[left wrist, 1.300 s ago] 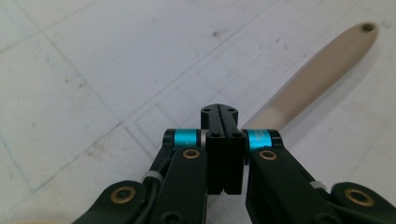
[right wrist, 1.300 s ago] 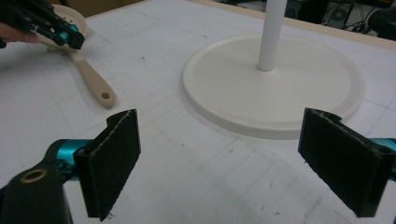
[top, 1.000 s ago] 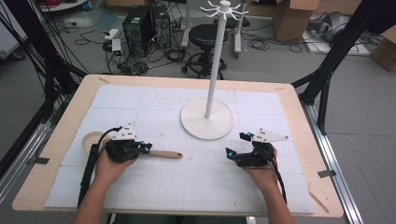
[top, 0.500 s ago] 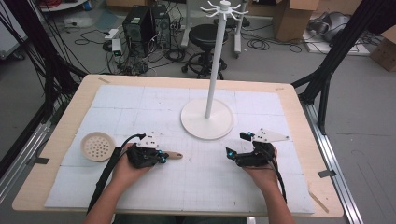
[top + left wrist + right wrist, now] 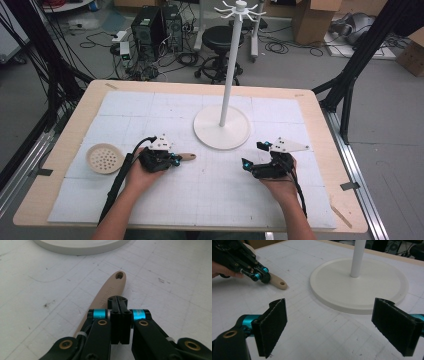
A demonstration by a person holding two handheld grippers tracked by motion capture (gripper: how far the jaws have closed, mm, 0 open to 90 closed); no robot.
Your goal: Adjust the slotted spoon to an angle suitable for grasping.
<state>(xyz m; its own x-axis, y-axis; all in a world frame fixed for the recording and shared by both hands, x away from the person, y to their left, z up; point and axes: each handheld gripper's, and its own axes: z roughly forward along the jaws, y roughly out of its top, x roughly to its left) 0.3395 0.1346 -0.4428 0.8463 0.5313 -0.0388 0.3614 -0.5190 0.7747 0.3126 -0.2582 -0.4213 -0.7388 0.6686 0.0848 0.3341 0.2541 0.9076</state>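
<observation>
Two seconds' worth of sliding: my left gripper [image 5: 172,161] dragged the spoon [image 5: 186,156] toward the stand [image 5: 222,126], jaws clamped on its handle. My right gripper [image 5: 254,155] waits, gaping.

High view overhead, far; gripper views low, close; shared: stand base [image 5: 221,128].

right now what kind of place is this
Probably a robotics lab: a gridded table in a black frame, computers and loose cables on the floor, boxes behind.
</observation>
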